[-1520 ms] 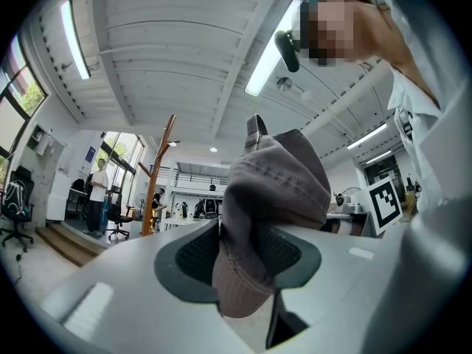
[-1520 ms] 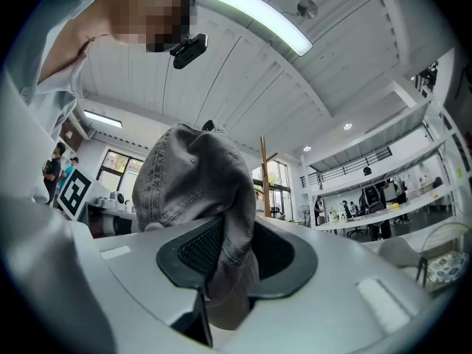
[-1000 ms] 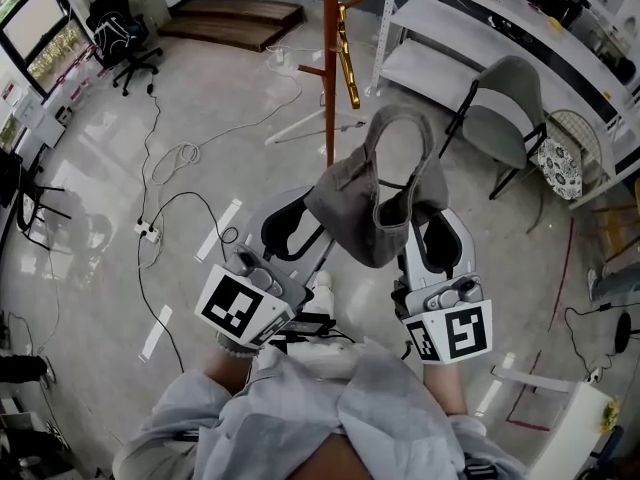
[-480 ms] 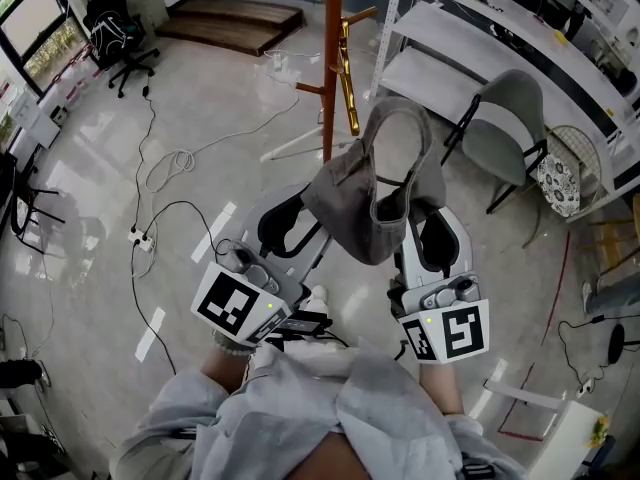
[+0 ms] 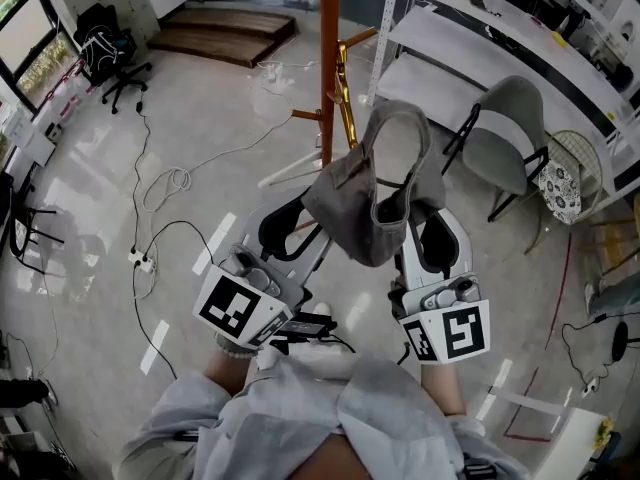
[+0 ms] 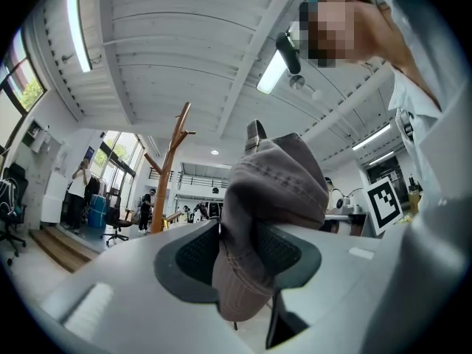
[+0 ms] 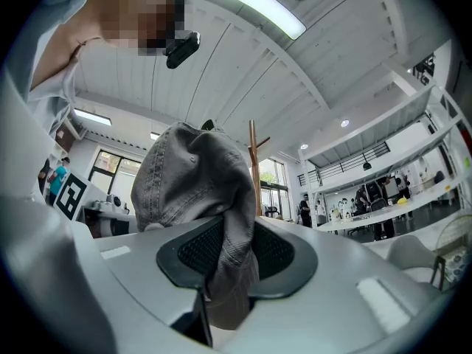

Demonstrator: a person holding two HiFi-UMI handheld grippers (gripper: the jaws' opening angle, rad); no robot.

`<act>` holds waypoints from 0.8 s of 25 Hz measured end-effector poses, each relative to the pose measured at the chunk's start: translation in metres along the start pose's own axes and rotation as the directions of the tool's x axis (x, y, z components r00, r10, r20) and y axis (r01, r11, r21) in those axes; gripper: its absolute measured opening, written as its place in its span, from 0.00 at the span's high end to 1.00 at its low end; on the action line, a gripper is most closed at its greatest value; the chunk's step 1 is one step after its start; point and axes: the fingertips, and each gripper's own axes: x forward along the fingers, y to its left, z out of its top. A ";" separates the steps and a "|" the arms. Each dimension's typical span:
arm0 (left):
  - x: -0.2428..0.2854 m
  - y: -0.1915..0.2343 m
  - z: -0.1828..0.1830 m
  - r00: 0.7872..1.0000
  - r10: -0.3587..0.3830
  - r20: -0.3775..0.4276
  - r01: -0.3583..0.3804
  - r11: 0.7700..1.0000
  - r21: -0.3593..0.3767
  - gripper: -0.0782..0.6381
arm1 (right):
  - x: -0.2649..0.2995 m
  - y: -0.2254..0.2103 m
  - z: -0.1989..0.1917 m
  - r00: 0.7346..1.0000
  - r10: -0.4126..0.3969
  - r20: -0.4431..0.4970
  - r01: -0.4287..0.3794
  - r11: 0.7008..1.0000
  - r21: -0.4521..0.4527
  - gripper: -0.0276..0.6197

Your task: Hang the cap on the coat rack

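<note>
A grey cap [image 5: 368, 198] hangs in the air between my two grippers, its back strap loop upward. My left gripper [image 5: 312, 220] is shut on the cap's left edge; the fabric [image 6: 254, 227] sits pinched between its dark pads. On the opposite side my right gripper [image 5: 412, 215] is shut on the cap's right edge, grey cloth [image 7: 225, 249] squeezed between its pads. The wooden coat rack [image 5: 328, 63] stands just beyond the cap, its orange pole and pegs showing in the left gripper view [image 6: 171, 164] and behind the cap in the right gripper view [image 7: 254, 161].
A grey chair [image 5: 503, 133] stands right of the rack, by white shelving [image 5: 480, 38]. Cables and a power strip [image 5: 143, 259] trail over the shiny floor at left. Office chairs [image 5: 110, 48] and a wooden platform [image 5: 225, 30] are at the far left. People stand in the background [image 6: 80, 194].
The view has shifted slightly forward toward the coat rack; both grippers keep their hold on the cap and its shape is unchanged.
</note>
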 end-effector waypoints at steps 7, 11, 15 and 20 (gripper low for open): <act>0.025 0.035 -0.006 1.000 -0.003 0.003 0.003 1.000 -0.002 0.68 | 0.040 -0.013 -0.009 1.000 -0.006 -0.003 0.006 1.000 -0.005 0.77; 0.034 0.055 -0.009 1.000 0.000 0.006 0.000 1.000 -0.006 0.68 | 0.060 -0.015 -0.014 1.000 -0.004 -0.008 0.004 1.000 -0.011 0.77; 0.039 0.069 -0.015 1.000 -0.009 0.012 0.009 1.000 -0.015 0.68 | 0.073 -0.016 -0.020 1.000 -0.008 -0.011 0.007 1.000 -0.022 0.77; 0.045 0.082 -0.016 1.000 -0.022 0.015 0.022 1.000 -0.020 0.68 | 0.086 -0.017 -0.022 1.000 -0.023 -0.021 0.022 0.999 -0.045 0.77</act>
